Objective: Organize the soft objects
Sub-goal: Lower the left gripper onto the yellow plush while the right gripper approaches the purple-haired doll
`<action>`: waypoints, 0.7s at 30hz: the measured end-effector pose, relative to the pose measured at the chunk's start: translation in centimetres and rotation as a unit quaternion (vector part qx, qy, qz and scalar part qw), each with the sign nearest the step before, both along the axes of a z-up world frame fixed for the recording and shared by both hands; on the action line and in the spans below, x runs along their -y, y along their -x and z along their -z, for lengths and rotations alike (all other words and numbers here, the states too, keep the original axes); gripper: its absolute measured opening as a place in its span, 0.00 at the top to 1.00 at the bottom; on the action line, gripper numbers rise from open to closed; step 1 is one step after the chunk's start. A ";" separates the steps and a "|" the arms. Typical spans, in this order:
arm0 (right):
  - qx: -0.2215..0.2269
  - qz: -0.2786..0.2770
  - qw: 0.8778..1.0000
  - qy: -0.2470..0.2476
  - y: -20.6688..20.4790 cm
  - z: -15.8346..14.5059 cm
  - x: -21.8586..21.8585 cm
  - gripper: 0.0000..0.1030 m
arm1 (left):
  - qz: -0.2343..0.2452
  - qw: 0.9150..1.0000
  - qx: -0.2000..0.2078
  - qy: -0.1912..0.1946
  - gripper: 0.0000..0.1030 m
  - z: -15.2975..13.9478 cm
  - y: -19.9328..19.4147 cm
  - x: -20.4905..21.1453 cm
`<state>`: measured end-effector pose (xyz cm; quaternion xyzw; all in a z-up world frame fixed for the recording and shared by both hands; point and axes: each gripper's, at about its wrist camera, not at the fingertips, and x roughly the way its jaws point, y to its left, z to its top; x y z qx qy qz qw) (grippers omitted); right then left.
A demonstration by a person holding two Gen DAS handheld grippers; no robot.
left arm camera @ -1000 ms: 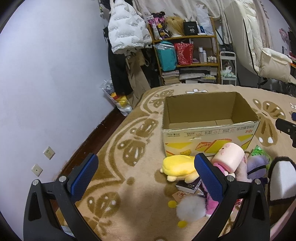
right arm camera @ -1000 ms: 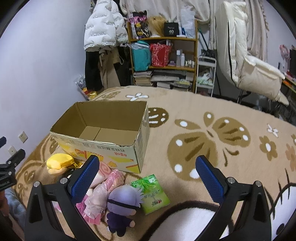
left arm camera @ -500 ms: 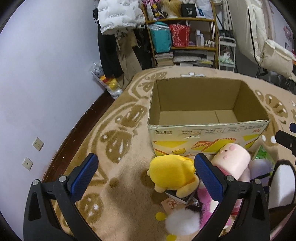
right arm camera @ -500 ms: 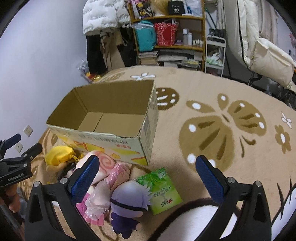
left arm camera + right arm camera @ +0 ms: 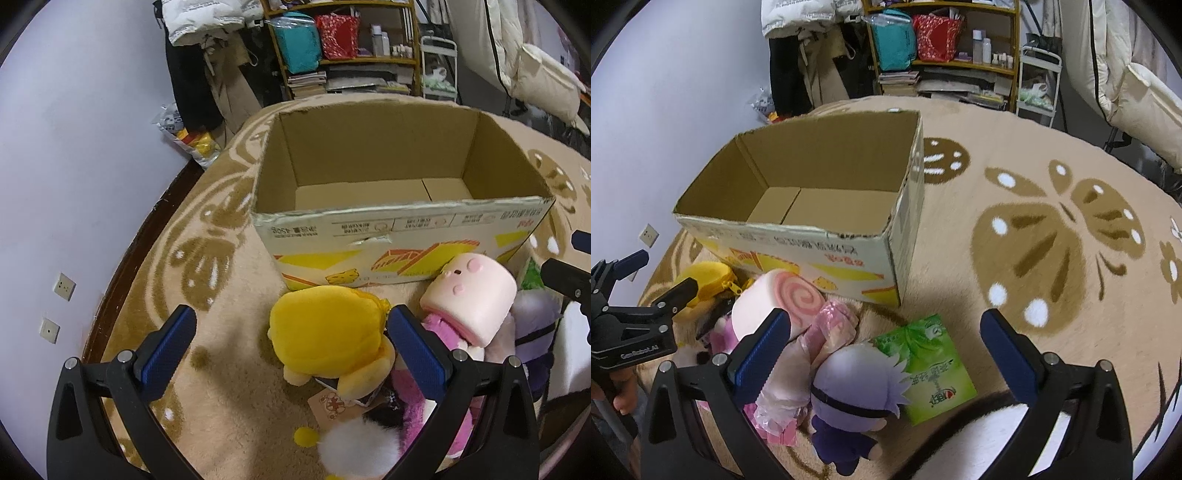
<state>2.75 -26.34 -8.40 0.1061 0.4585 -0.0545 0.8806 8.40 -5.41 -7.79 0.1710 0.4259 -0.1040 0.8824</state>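
Left gripper (image 5: pixel 290 332): jaws spread wide, holding nothing, positioned above the yellow plush (image 5: pixel 328 338), which lies between the two blue pads in view. Its right pad (image 5: pixel 415 349) sits beside the plush's right edge; contact cannot be confirmed.

Right gripper (image 5: pixel 881 349): jaws spread wide, holding nothing, positioned over the purple-haired doll (image 5: pixel 857 391) and the green packet (image 5: pixel 931 363).

Cardboard box (image 5: pixel 399 225): open-topped, upright on the patterned carpet (image 5: pixel 1052 229), nothing visible inside. All soft items lie on the carpet along its near side.

Item layout, right wrist view:
- Yellow plush (image 5: pixel 705 278): far left, close against the box's near wall.
- Pink swirl roll plush (image 5: pixel 775 304): right of the yellow plush, its swirl end facing up.
- Pink bagged item (image 5: pixel 809 354): beside the roll, touching the doll's head.
- Green packet: flat, right of the doll, near the box corner.

A white pompom (image 5: pixel 360 445) lies nearest the left wrist camera, next to a paper tag (image 5: pixel 330 400).
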 end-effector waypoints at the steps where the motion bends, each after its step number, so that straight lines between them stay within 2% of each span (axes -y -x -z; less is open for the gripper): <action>1: -0.004 0.000 1.000 -0.003 0.0 0.2 0.0 0.00 | 0.001 1.000 -0.001 -0.003 0.01 0.2 -0.1 0.1; 5: -0.023 -0.002 0.999 -0.030 0.0 1.4 0.0 0.00 | 0.006 1.000 -0.013 -0.008 0.01 1.1 -0.4 0.4; 11: -0.043 -0.009 0.998 -0.036 -0.2 2.3 -0.3 0.03 | 0.006 0.999 -0.035 -0.004 0.01 2.4 -0.9 0.3; 16: -0.049 -0.018 0.998 -0.037 -0.1 2.4 -0.6 0.03 | 0.014 1.000 -0.027 0.000 0.01 2.7 -0.9 0.2; 19: -0.050 -0.028 0.998 -0.031 0.0 2.5 -1.0 0.04 | 0.016 0.999 -0.031 -0.001 0.07 3.1 -1.1 0.2; 20: -0.053 -0.029 0.998 -0.033 -0.1 2.7 -1.1 0.09 | 0.016 0.999 -0.032 0.000 0.10 3.3 -1.1 0.2; 21: -0.057 -0.026 0.997 -0.033 -0.2 2.9 -1.1 0.19 | 0.018 0.999 -0.032 0.001 0.13 3.3 -1.0 0.2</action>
